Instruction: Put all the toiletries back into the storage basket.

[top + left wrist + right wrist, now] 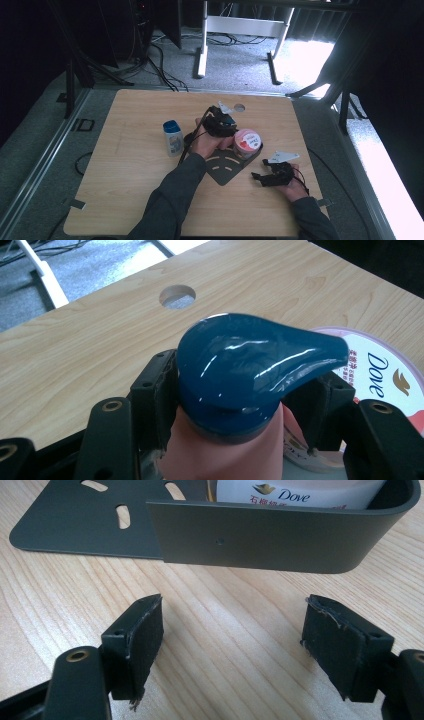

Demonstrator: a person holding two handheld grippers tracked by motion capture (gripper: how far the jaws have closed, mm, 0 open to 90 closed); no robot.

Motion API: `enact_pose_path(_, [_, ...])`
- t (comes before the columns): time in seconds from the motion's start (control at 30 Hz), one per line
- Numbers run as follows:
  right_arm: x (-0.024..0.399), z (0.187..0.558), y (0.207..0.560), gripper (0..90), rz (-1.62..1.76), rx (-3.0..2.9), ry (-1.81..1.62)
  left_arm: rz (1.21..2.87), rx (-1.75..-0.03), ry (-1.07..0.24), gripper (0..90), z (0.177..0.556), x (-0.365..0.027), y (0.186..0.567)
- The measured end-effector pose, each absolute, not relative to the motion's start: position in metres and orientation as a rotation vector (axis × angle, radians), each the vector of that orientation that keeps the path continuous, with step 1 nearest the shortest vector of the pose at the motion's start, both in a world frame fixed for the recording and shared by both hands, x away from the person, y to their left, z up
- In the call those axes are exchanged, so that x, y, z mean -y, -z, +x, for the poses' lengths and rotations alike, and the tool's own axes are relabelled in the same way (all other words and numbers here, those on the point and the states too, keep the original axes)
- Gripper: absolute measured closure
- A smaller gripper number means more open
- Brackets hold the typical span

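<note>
Left gripper view: left tool (240, 405) flanks pump bottle (240, 385).

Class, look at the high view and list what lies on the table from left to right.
Blue-capped bottle → left gripper → Dove jar in the dark corner rack → right gripper.

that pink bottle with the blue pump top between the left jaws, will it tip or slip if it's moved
Probably top-heavy: the pink bottle carries a broad blue pump head that overhangs its body, so a push up high may tip it. The head looks glossy, likely slippery; the left gripper sits at its neck, which seems safer.
</note>
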State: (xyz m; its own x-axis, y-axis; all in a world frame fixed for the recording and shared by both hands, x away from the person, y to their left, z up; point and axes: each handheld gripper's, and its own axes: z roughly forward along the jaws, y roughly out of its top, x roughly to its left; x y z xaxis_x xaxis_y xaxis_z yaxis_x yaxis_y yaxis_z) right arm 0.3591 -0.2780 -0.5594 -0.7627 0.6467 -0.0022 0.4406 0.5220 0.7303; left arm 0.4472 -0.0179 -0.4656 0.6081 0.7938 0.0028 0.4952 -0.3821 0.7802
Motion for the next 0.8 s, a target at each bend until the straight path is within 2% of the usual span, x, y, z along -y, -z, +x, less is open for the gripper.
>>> enact_pose_path(0.37, [0.278, 0.359, 0.559, 23.9, 0.911, -2.493, -1.081, 2.063, -0.993, -0.477, 39.5, 0.439, 0.009, 0.463])
enact_pose_path(0.8, [0.278, 0.359, 0.559, 23.9, 0.910, -2.492, -1.081, 2.071, -0.971, -0.446, 46.6, 0.426, -0.004, 0.462])
